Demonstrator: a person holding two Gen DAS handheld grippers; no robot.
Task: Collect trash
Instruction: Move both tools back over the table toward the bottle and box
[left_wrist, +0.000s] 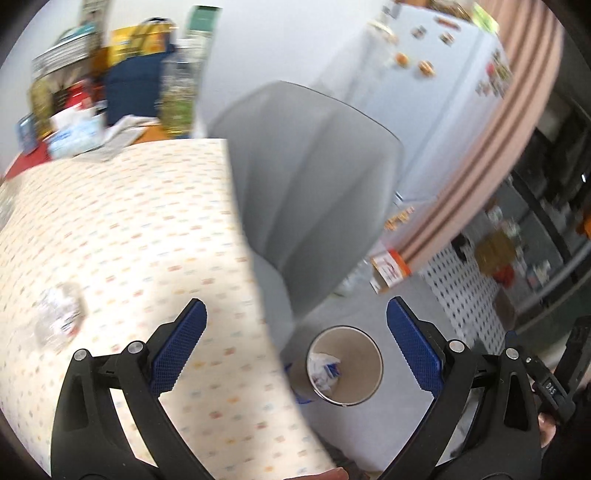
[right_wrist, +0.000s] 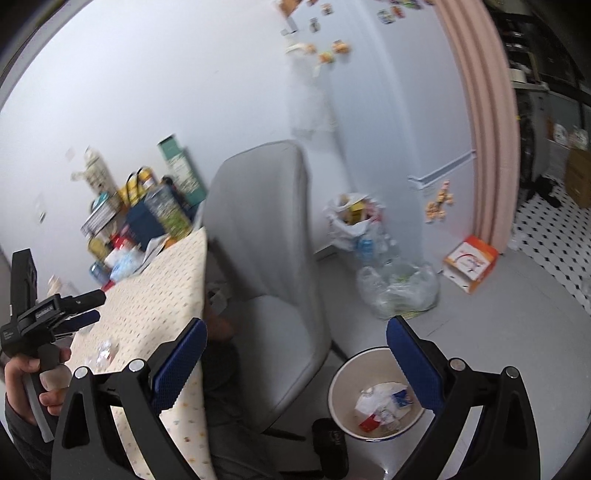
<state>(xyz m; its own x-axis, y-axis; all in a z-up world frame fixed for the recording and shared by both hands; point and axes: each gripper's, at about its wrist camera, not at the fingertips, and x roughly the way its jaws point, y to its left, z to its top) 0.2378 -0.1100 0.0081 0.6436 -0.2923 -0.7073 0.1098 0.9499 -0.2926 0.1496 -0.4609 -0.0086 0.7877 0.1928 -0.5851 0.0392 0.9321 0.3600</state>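
A round beige trash bin (left_wrist: 345, 365) stands on the floor beside the table, with crumpled white, blue and red wrappers in it (right_wrist: 384, 406). My left gripper (left_wrist: 295, 339) hangs open and empty over the table edge, above the bin. A crushed clear plastic bottle (left_wrist: 59, 321) lies on the dotted tablecloth to its left; the right wrist view shows the bottle (right_wrist: 101, 354) small, below the left gripper (right_wrist: 79, 308). My right gripper (right_wrist: 295, 347) is open and empty, high above the chair, with the bin (right_wrist: 340, 387) under its right finger.
A grey chair (right_wrist: 273, 258) is pushed against the table (left_wrist: 129, 229). Boxes, bottles and bags crowd the table's far end (left_wrist: 110, 85). Plastic bags of bottles and trash (right_wrist: 391, 280) and an orange-white box (right_wrist: 471, 264) sit on the floor by the white fridge (right_wrist: 399, 129).
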